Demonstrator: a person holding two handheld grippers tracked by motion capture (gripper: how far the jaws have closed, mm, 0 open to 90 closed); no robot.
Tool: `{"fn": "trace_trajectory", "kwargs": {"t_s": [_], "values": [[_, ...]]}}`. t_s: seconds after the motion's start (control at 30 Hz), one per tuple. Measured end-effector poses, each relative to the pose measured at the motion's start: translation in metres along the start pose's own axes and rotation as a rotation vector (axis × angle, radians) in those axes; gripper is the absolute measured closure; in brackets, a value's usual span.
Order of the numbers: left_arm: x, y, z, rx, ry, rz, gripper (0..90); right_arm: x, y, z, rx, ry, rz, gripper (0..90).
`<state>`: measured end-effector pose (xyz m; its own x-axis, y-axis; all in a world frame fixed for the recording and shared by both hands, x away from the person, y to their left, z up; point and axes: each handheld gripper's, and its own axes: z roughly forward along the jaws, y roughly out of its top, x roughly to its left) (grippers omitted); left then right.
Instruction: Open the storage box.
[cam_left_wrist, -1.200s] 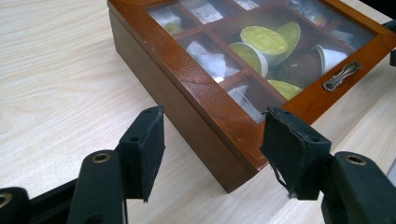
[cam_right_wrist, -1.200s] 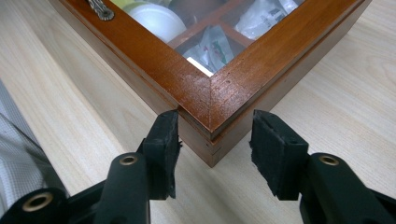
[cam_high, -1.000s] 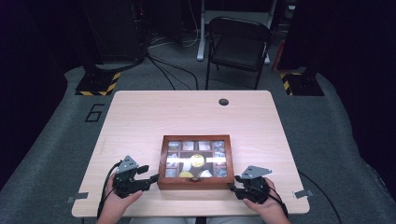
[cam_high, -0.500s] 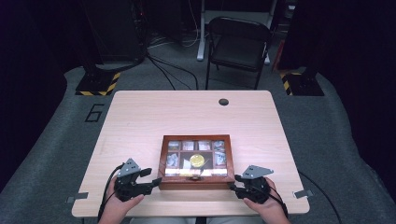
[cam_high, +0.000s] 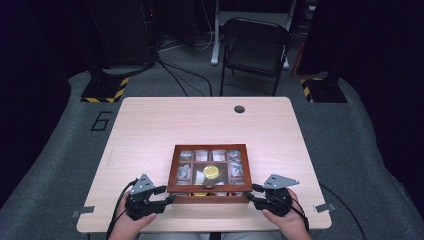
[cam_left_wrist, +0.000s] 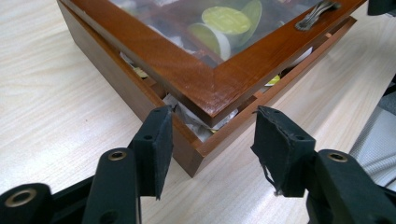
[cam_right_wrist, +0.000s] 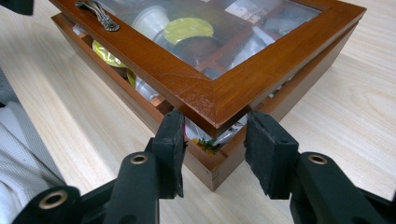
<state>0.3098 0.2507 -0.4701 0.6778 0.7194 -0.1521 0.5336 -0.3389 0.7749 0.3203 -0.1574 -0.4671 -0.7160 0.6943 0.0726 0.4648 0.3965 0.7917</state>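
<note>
The brown wooden box with a glass-paned lid (cam_high: 210, 189) sits flat on the pale wooden bench (cam_high: 200, 125), in the half nearest the person, toward 6 o'clock.

Each hand has a near corner of it. The left hand-held gripper (cam_high: 167, 195) is at the box's 7 o'clock corner. Its jaws have just been closing, with that corner between them, and they now stand narrow with the pads against the 2 walls that meet there. The right hand-held gripper (cam_high: 254, 195) is clamped the same way on the 5 o'clock corner.

I'd say the grasp is made and the moving or lifting has yet to begin.

The lid rides slightly ajar, with packets poking out of the gap. A yellow round capsule (cam_high: 211, 171) shows under the glass, and the ornate metal handle (cam_left_wrist: 317, 13) on the front edge is untouched.

The rest of the bench looks bare apart from a dark cable hole (cam_high: 239, 109) at 12 o'clock. A black folding chair (cam_high: 255, 50) stands beyond that edge, well clear. Nothing blocks the box. The loose lid and its contents could shift if it tips.
</note>
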Motion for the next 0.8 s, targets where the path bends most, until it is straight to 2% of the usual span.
{"fn": "trace_trajectory", "kwargs": {"t_s": [0.2,0.33,0.43,0.63,0.8], "values": [[-0.0011,0.0014,0.0055,0.015,0.002,0.006,51.7,-0.0005,0.0016,-0.0017,-0.012,0.000,0.004,57.7],[-0.0011,0.0051,0.0076,-0.007,0.005,-0.002,52.6,-0.0007,0.0015,-0.0016,-0.011,0.000,0.002,57.7],[-0.0013,0.0065,0.0084,-0.004,-0.002,-0.002,53.1,-0.0011,0.0015,-0.0011,-0.007,-0.001,0.000,57.5],[-0.0021,0.0072,0.0086,-0.019,0.018,-0.011,52.4,-0.0012,0.0016,-0.0008,-0.007,-0.006,0.000,57.4],[-0.0026,0.0085,0.0072,-0.024,0.037,0.005,50.3,-0.0011,0.0026,-0.0009,-0.015,-0.005,0.003,55.9]]}}
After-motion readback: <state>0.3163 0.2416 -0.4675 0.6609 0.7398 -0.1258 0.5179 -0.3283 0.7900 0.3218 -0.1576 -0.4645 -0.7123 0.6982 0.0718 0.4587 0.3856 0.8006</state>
